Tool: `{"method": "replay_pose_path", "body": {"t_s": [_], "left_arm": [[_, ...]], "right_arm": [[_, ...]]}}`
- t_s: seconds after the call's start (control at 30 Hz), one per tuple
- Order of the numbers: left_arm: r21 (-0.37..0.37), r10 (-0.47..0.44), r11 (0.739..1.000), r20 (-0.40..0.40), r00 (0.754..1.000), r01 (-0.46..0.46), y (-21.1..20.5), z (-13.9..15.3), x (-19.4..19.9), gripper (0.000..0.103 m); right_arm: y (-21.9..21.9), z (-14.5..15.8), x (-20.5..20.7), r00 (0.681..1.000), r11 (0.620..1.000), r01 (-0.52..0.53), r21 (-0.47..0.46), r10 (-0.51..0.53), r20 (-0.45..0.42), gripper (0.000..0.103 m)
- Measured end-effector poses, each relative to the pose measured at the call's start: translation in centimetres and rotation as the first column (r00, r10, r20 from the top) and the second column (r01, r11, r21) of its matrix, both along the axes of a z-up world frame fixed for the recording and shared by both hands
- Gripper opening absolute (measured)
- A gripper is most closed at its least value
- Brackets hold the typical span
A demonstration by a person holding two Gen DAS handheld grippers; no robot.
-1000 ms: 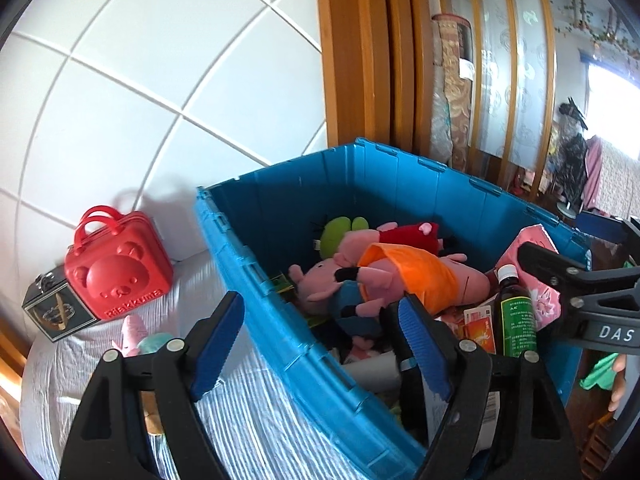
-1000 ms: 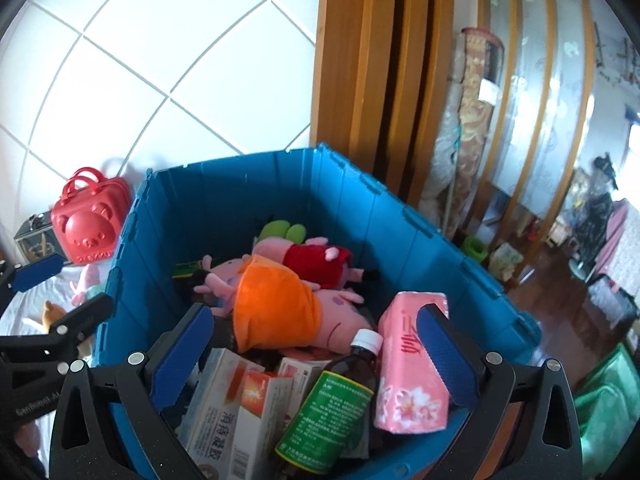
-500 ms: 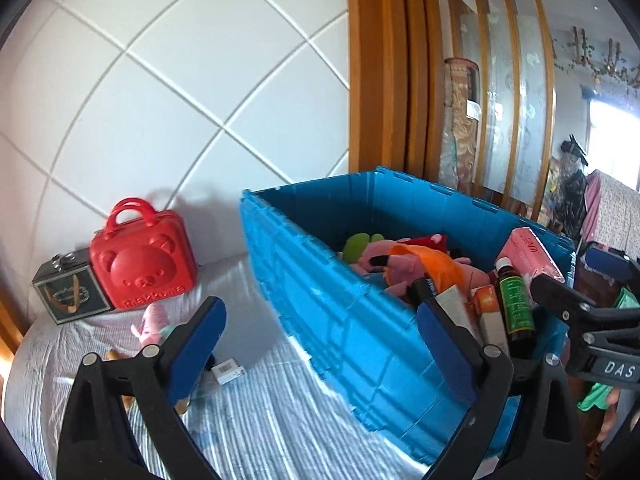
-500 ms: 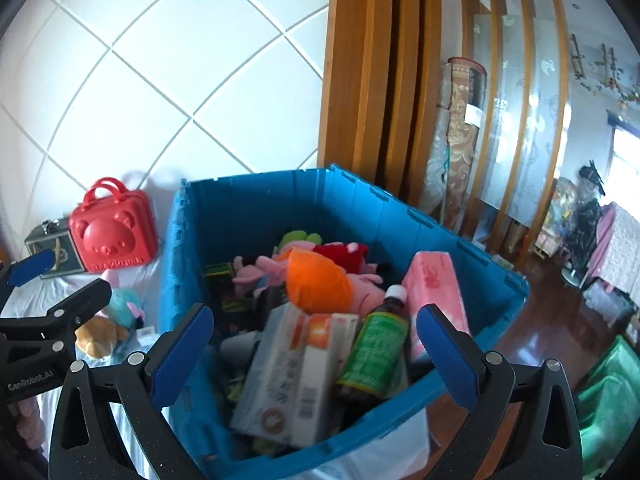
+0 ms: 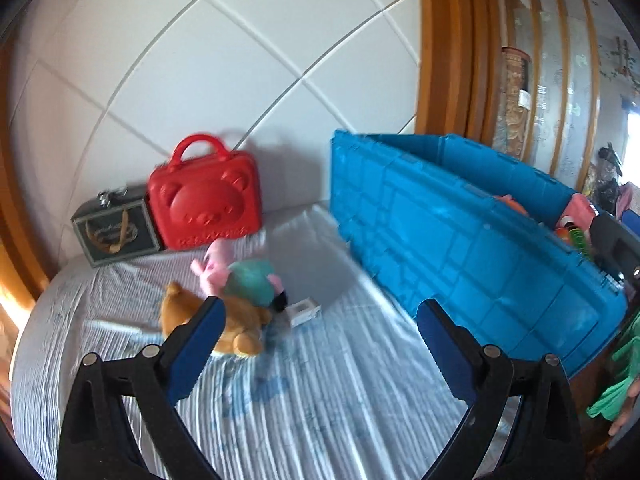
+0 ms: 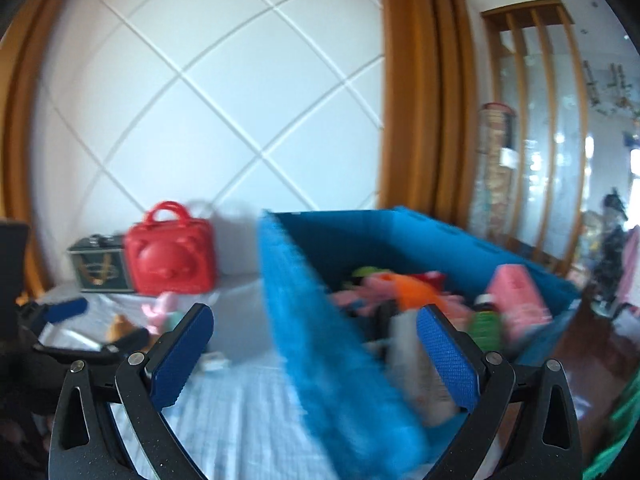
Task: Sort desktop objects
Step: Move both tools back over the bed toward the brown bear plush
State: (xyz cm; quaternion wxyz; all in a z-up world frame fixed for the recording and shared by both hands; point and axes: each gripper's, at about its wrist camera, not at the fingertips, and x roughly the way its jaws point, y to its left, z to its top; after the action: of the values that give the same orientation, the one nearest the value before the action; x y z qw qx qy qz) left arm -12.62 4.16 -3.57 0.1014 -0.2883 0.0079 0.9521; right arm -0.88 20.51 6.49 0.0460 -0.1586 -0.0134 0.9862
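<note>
My left gripper (image 5: 320, 308) is open and empty above the striped cloth (image 5: 320, 400). Just beyond its left finger lie a brown plush (image 5: 224, 324), a pink pig plush in teal (image 5: 240, 276) and a small white box (image 5: 304, 312). The blue crate (image 5: 460, 240) stands to the right. My right gripper (image 6: 314, 312) is open and empty in front of the crate's near corner (image 6: 304, 320). Blurred inside the crate are an orange-clad plush (image 6: 412, 292), a green bottle (image 6: 486, 320) and a pink tissue pack (image 6: 516, 292).
A red bear-face case (image 5: 206, 200) and a dark green box (image 5: 114, 228) stand against the white panelled wall at the back left. A wooden frame (image 5: 444, 48) rises behind the crate. The table drops off to the floor on the right.
Both grippers have drawn back and swung left from over the crate. The left one widened early on and now faces the toys on the cloth. Neither has picked anything up.
</note>
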Motion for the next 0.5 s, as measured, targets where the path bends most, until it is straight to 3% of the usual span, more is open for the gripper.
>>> {"method": "replay_pose_path", "body": {"t_s": [0.27,0.5], "left_arm": [[0.001,0.147,0.989,0.133,0.98,-0.148,-8.6,-4.8,-2.3,0.098],[-0.081,0.295,0.955,0.178,0.939,-0.285,-15.0,-8.3,-5.2,0.098]], "right_arm": [[-6.6,-3.7,-5.4,0.98,0.987,-0.163,0.001,0.162,0.119,0.103],[-10.4,-8.9,-12.5,0.92,0.965,-0.258,-0.042,0.259,0.295,0.103]]}}
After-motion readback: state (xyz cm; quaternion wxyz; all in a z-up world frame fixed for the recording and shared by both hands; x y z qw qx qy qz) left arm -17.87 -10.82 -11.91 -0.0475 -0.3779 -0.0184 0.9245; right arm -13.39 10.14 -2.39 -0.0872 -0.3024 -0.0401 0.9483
